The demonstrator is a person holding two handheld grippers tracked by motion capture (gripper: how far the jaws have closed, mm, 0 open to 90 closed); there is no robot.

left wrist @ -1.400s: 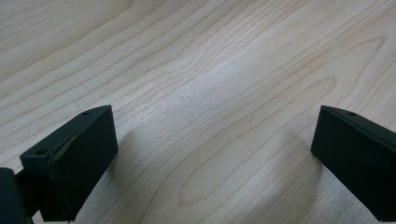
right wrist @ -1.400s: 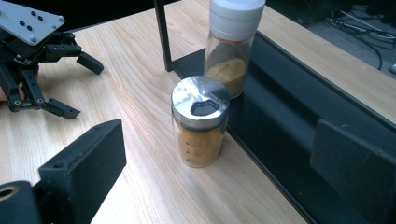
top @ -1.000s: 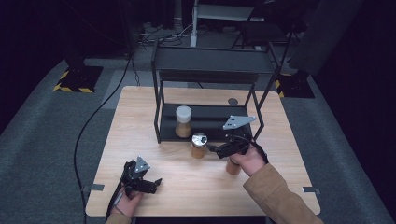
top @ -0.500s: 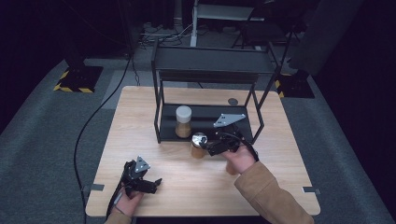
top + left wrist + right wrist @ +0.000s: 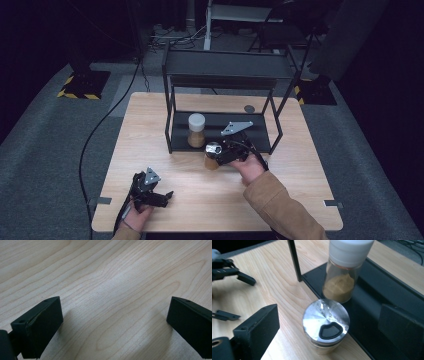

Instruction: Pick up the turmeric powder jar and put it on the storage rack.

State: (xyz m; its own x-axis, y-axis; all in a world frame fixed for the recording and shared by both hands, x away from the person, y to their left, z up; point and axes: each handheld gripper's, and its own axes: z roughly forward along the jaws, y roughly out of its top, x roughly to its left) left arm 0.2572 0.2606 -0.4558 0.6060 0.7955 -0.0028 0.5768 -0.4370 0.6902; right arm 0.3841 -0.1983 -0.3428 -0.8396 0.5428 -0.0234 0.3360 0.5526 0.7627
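— Jar (image 5: 212, 155) with the shiny metal lid, where is it standing?

— On the bench (image 5: 150, 135), just in front of the black rack's (image 5: 225, 80) lower shelf. From the right gripper's own view, the jar (image 5: 326, 325) sits between the two black jaws, and neither one touches it.

— So the right gripper (image 5: 223, 156) isn't gripping?

— No, its jaws are spread wide on either side of the lid, with gaps showing on both sides. The person's hand (image 5: 248, 167) holds it low, right at the jar.

— And the other jar?

— The white-capped jar (image 5: 196, 130), with brown powder in it, stands upright on the rack's lower shelf, just behind the metal-lidded one.

— The left gripper (image 5: 162, 197)?

— Near the front edge of the bench, well apart from the jars, jaws wide apart over bare wood, holding nothing.
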